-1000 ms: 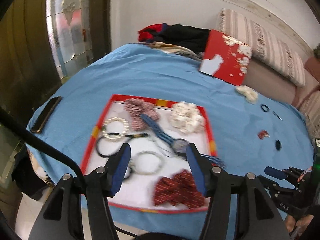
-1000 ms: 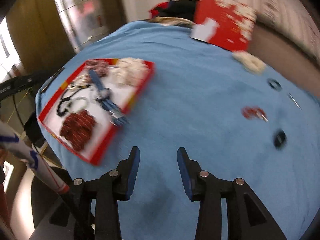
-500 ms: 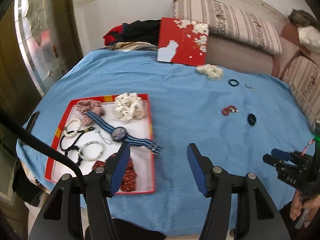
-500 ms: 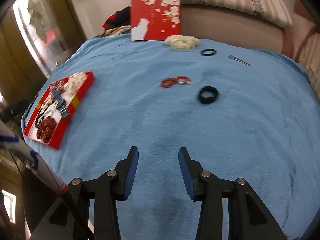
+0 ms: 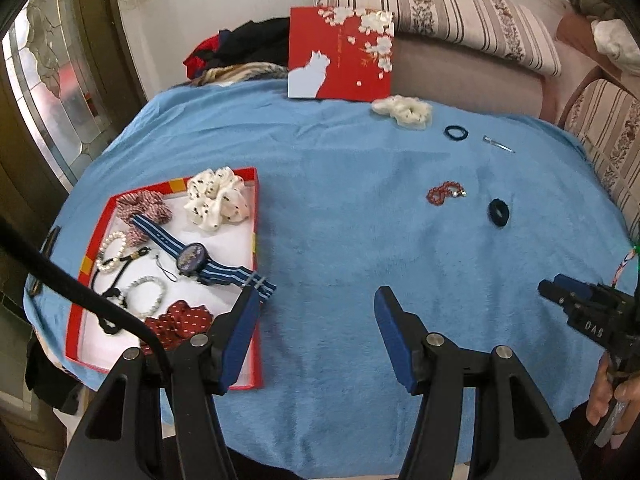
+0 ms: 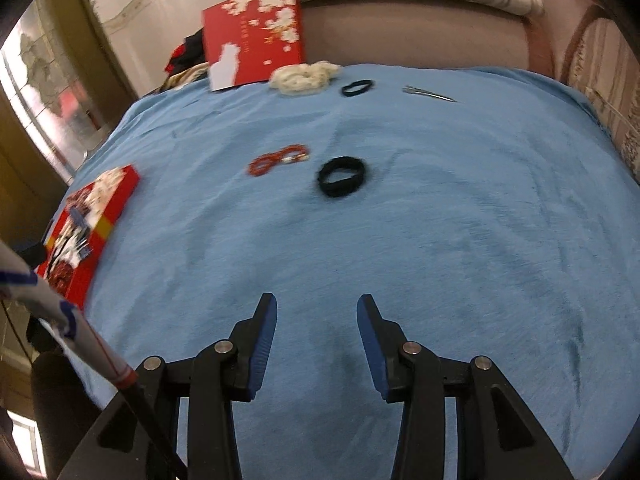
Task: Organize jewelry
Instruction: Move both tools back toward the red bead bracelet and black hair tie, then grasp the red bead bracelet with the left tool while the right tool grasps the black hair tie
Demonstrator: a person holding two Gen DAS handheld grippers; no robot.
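A red tray (image 5: 256,248) at the table's left holds a blue striped watch (image 5: 192,258), scrunchies and bead bracelets. Loose on the blue cloth lie a red bead bracelet (image 5: 444,193) (image 6: 276,161), a thick black hair band (image 5: 499,213) (image 6: 342,176), a thin black hair tie (image 5: 456,133) (image 6: 357,87), a white scrunchie (image 5: 404,110) (image 6: 304,75) and a metal hair clip (image 5: 498,144) (image 6: 430,94). My left gripper (image 5: 316,304) is open and empty beside the tray's right edge. My right gripper (image 6: 316,312) is open and empty over bare cloth, short of the black band.
A red box lid with a white cat (image 5: 340,54) leans at the table's back edge against a striped sofa (image 5: 460,12). Dark clothes (image 5: 240,50) lie behind the table. A phone (image 5: 46,244) lies at the far left edge. The tray also shows in the right wrist view (image 6: 90,216).
Both grippers have swung right, away from the tray. The left one has pulled back from over the tray to its right edge. The right one now faces the loose items. Both stayed open.
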